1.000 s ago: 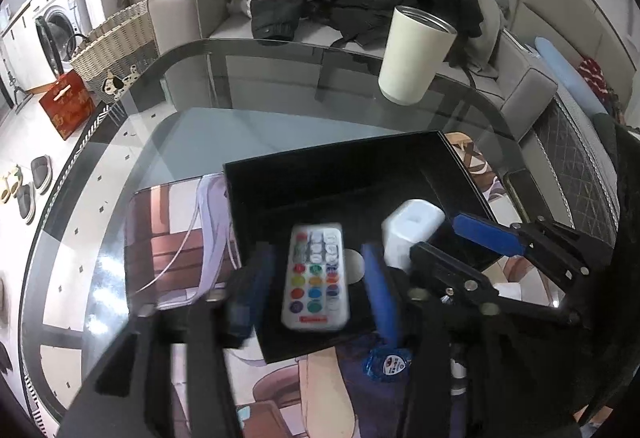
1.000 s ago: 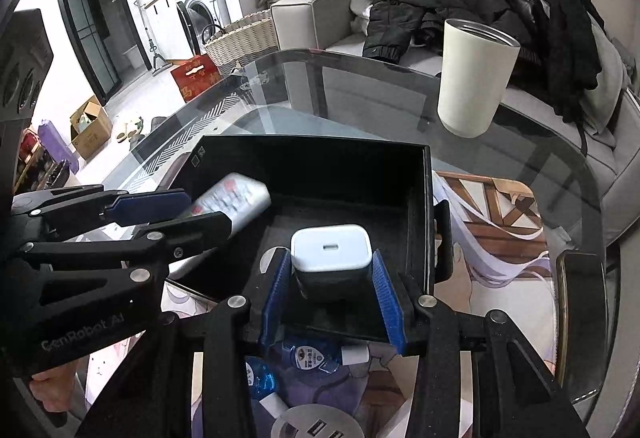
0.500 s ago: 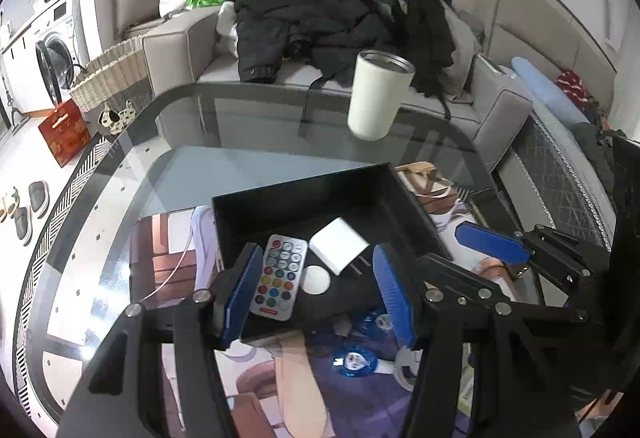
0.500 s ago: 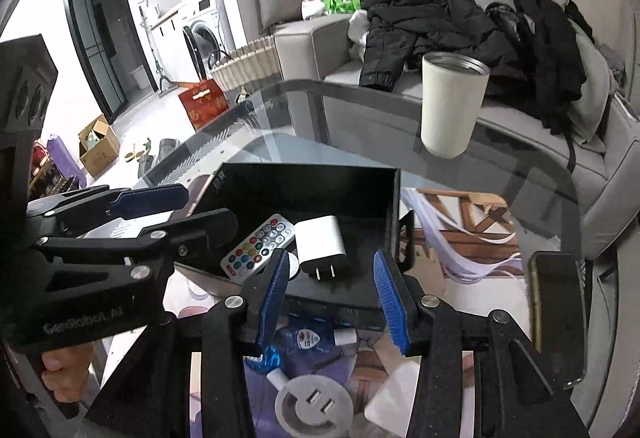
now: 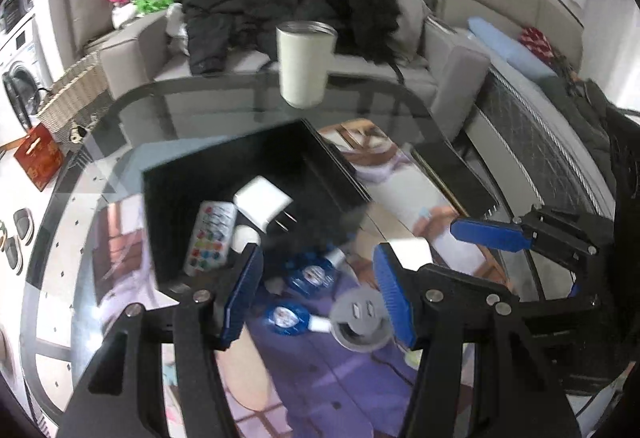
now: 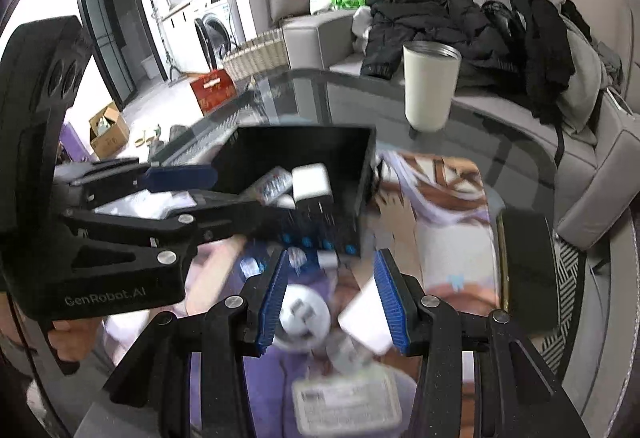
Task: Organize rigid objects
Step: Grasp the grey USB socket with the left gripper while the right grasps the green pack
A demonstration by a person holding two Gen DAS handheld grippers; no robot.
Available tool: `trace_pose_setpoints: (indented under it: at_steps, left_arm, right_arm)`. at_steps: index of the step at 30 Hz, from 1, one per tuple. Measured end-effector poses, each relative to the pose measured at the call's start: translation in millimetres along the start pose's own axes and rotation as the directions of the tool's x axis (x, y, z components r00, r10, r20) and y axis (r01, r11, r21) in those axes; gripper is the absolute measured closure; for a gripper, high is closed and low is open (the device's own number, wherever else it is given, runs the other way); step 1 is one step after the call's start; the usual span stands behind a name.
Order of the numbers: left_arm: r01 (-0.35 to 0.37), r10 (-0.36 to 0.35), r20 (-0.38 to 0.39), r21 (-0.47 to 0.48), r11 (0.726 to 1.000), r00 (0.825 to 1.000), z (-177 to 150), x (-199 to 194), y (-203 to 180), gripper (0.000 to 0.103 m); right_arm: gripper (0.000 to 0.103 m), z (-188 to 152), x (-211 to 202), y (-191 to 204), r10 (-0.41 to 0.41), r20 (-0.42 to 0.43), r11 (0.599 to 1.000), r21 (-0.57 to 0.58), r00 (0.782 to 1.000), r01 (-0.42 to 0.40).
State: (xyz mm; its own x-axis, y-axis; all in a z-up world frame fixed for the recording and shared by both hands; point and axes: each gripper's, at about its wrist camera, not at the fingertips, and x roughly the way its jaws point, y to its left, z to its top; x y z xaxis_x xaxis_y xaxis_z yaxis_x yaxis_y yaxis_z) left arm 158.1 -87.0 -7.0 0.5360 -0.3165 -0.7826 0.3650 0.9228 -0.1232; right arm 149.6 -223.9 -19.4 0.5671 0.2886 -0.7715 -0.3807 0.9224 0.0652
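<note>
The left wrist view shows the black box (image 5: 256, 174) holding one remote (image 5: 210, 232) and one white charger (image 5: 262, 206); the left gripper (image 5: 316, 292) hovers spread, empty, above two blue tags (image 5: 286, 316). The right wrist view alone shows a blurred white card (image 6: 366, 316) (beside a round plug (image 6: 304, 318)) under the right gripper (image 6: 332, 298), jaws apart.

A cream tumbler (image 5: 306, 64) is parked upright at the far end of the glass desk (image 5: 120, 126). Behind it, a grey sofa (image 5: 132, 50) is buried under black jackets (image 5: 248, 2). A wicker basket (image 5: 76, 94) and a red box (image 5: 38, 156) are seen on the floor far left, with a washing machine (image 6: 212, 34) further back.
</note>
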Motion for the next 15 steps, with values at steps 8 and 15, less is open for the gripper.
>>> trace_pose_setpoints:
  at_steps: [8,15]
  left_arm:
    - [0.023,-0.005,-0.147,0.12,0.993,0.989,-26,37,-38,0.045]
    - [-0.004,0.046,-0.223,0.182,0.983,0.974,-43,66,-50,0.043]
  right_arm:
    - [0.058,-45,12,-23,-0.011,-0.12,1.0,-0.007,0.993,0.01]
    - [0.058,-73,18,-41,0.03,-0.216,1.0,0.012,0.976,-0.028]
